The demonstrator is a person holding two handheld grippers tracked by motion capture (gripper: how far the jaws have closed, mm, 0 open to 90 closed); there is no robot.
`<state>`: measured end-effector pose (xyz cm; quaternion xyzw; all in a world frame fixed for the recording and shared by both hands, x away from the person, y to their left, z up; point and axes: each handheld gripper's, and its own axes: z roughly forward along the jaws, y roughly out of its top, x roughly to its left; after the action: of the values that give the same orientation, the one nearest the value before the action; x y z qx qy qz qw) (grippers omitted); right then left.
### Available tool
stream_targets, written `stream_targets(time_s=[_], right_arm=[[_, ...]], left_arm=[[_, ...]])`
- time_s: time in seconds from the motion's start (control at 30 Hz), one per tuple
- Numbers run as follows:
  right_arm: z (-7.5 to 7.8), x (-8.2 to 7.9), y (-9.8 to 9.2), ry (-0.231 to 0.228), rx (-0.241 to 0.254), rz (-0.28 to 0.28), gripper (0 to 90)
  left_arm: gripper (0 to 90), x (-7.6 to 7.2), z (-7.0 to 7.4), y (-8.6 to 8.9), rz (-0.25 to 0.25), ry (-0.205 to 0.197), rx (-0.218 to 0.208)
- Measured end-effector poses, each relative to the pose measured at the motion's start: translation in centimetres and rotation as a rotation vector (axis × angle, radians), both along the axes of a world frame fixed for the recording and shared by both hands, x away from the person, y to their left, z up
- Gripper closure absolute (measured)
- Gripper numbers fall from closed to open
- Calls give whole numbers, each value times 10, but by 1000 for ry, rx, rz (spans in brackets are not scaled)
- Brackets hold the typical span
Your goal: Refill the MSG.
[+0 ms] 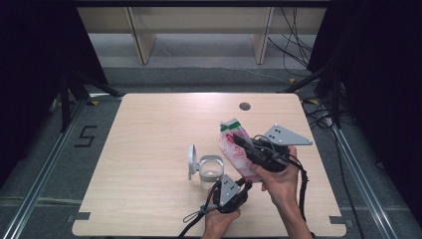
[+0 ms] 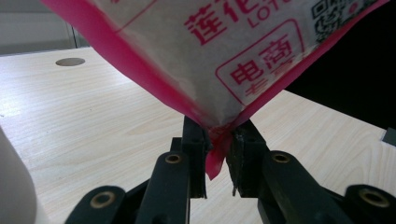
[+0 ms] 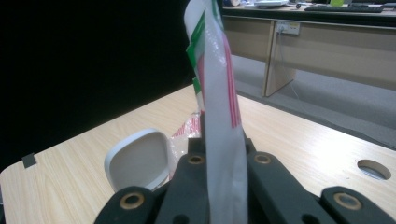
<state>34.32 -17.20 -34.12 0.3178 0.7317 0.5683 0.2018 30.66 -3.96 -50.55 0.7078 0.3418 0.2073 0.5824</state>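
Note:
A pink and white snack bag (image 1: 234, 147) with a green-striped top is held above the table (image 1: 149, 129) between my two grippers. My left gripper (image 1: 245, 186) is shut on the bag's lower corner (image 2: 215, 135); in the left gripper view my left gripper (image 2: 217, 133) pinches the pink seam. My right gripper (image 1: 240, 141) is shut on the bag's upper side. In the right gripper view the bag (image 3: 217, 93) stands edge-on, clamped by my right gripper (image 3: 220, 142).
A clear square container (image 1: 211, 167) with its white lid (image 1: 191, 161) hinged open stands just left of the bag; the lid (image 3: 137, 158) also shows past the right gripper's jaws. A cable hole (image 1: 244, 106) is in the table's far side.

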Motion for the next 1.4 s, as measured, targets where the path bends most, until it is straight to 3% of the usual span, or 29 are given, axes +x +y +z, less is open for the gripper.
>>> stream_targets(time_s=[0.07,0.1,0.13,0.2,0.37,0.6,0.73,0.8,0.9,0.93,1.1,1.23,1.33,1.37,1.4], right_arm=[[0,1,0,-4,-6,10,900],[-1,1,2,4,13,13,900],[-1,1,2,6,7,8,900],[-1,2,3,6,-7,9,900],[-3,3,9,23,-18,11,900],[-4,5,17,22,-91,29,900],[-5,6,21,14,-118,51,900],[-6,5,24,35,-135,40,900],[-7,7,27,29,-142,55,900],[-7,6,27,51,-145,57,900],[-8,9,31,16,-182,81,900],[-8,8,35,54,-194,79,900],[-9,10,38,36,-204,85,900],[-9,9,38,55,-210,91,900],[-9,11,38,37,-224,96,900]], left_arm=[[773,0,0,-1,1,4,-12],[773,-1,-1,-6,16,4,-83],[773,0,-1,-2,11,2,-15],[773,0,-2,-2,15,6,-4],[773,1,-5,-4,18,16,-33],[773,-1,-7,-7,16,20,-48],[774,-3,-9,-8,13,23,-43],[774,-3,-9,-8,12,34,-53],[773,-4,-10,-7,19,34,-50],[774,-5,-10,-7,16,39,-53],[773,-7,-11,-8,25,20,-31],[774,-7,-11,-9,15,11,-33],[773,-7,-11,-9,9,18,-34],[774,-7,-11,-9,9,17,-34],[773,-7,-11,-9,11,17,-33]])
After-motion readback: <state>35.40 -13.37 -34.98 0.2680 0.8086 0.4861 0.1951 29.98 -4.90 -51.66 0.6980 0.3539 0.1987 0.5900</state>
